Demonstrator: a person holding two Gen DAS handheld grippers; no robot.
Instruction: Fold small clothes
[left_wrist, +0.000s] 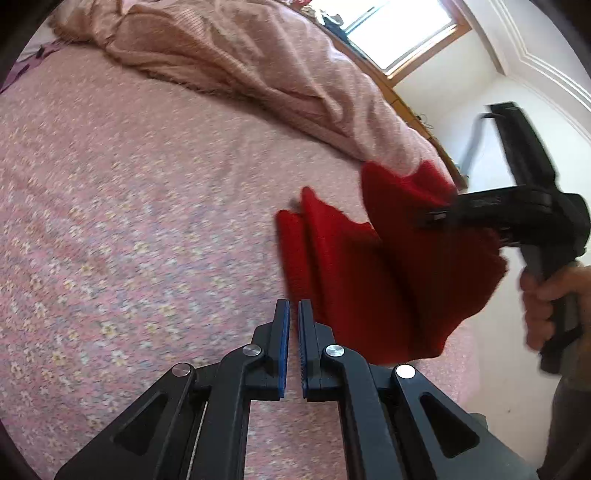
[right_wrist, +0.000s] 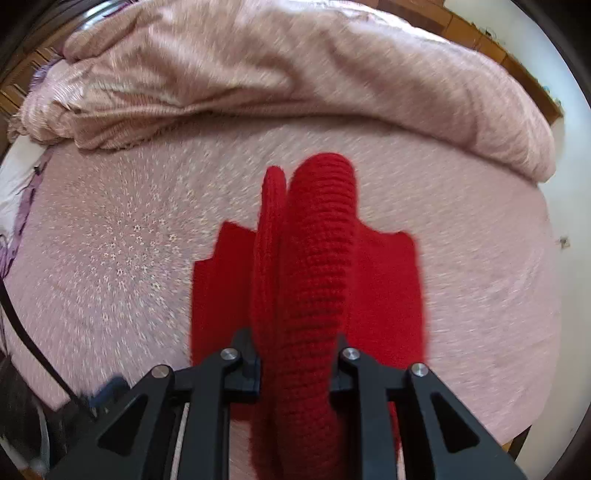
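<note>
Clearly clamped: right gripper (right_wrist: 295, 369) pinching a bunched fold of the red knitted garment (right_wrist: 314, 258), lifted above the floral pink bedspread (left_wrist: 129, 221). Meanwhile left gripper (left_wrist: 293, 314) shut on nothing, blue pads nearly touching, just beside the garment's hanging edge, over the same bedspread.

A rumpled pink blanket (right_wrist: 295, 70) lies along a floral pink bedspread (left_wrist: 110, 221) below a bright window (left_wrist: 402, 26).

Garment (right_wrist: 306, 280) above bed (right_wrist: 480, 280)
</note>
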